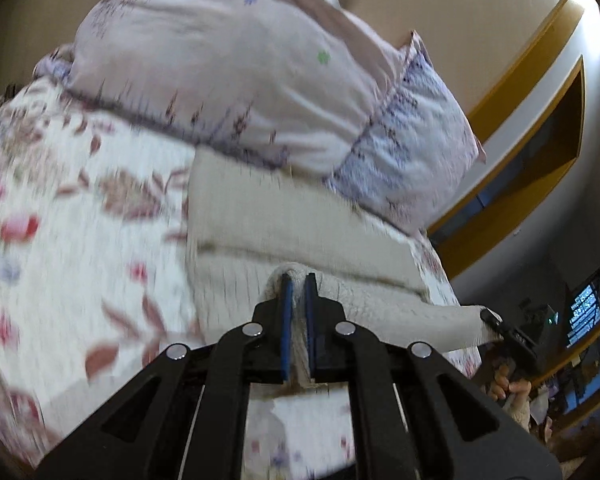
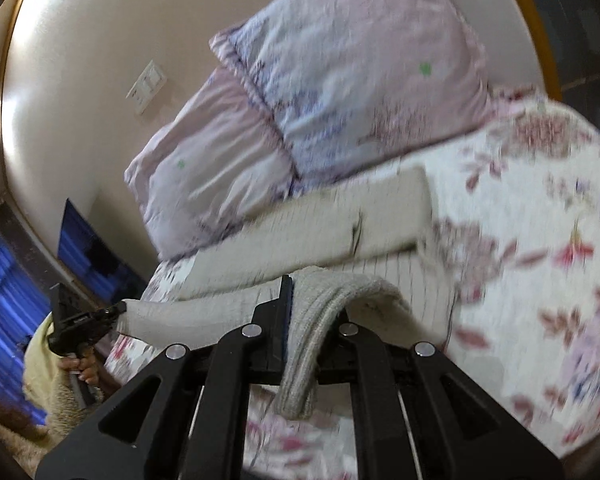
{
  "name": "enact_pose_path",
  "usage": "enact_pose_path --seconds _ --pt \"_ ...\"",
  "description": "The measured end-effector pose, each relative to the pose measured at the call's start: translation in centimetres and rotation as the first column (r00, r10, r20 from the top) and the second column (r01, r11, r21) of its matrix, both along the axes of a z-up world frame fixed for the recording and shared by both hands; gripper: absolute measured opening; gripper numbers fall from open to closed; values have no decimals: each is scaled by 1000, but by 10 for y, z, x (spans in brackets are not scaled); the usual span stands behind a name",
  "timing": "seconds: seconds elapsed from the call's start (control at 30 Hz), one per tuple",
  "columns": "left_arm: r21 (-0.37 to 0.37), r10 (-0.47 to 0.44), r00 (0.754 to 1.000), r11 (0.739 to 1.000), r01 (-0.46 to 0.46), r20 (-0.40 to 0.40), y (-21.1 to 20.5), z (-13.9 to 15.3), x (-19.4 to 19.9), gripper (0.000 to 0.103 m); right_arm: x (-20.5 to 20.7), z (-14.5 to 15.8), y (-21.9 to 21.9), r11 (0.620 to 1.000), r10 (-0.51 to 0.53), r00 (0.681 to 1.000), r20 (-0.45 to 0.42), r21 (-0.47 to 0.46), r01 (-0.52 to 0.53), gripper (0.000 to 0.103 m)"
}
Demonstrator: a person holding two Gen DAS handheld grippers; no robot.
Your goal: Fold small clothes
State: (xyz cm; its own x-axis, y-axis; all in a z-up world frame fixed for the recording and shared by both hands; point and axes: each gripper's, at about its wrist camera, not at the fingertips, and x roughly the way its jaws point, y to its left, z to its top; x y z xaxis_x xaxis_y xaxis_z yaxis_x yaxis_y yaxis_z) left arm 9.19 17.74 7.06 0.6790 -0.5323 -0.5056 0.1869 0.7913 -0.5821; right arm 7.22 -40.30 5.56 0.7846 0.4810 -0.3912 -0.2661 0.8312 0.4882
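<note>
A cream knitted garment [image 1: 300,224] lies on a floral bedspread [image 1: 80,220], partly folded, with its far edge against the pillows. My left gripper [image 1: 298,280] is shut on a bunched edge of the garment. My right gripper [image 2: 308,280] is shut on a thick folded edge of the same garment [image 2: 324,216], which hangs down between the fingers. The stretch of cloth between the two grippers is lifted off the bed. The right gripper shows in the left wrist view [image 1: 496,324], and the left gripper shows in the right wrist view [image 2: 116,310], each pinching the cloth.
Two pale pink floral pillows [image 1: 240,80] are stacked at the head of the bed against a beige wall [image 2: 100,40]. A wall switch plate [image 2: 146,86] is on the wall. A wooden-framed shelf [image 1: 540,120] and a window [image 2: 4,300] lie beyond the bed.
</note>
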Motion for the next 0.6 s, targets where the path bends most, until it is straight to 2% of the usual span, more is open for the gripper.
enact_pose_path --seconds 0.17,0.33,0.47,0.6 --pt "22 27 999 999 -28 34 -7 19 48 6 40 14 8 997 -59 998 27 -45 61 8" --pt "18 56 997 998 -57 49 -11 24 98 5 90 18 10 995 -95 995 24 1 95 7" --pt "-10 92 996 996 -92 -5 -8 2 138 5 132 5 11 994 -112 993 -21 16 113 7" --pt "-36 105 987 993 -110 -120 -7 -40 171 5 179 -34 6 990 -139 978 -158 10 142 7"
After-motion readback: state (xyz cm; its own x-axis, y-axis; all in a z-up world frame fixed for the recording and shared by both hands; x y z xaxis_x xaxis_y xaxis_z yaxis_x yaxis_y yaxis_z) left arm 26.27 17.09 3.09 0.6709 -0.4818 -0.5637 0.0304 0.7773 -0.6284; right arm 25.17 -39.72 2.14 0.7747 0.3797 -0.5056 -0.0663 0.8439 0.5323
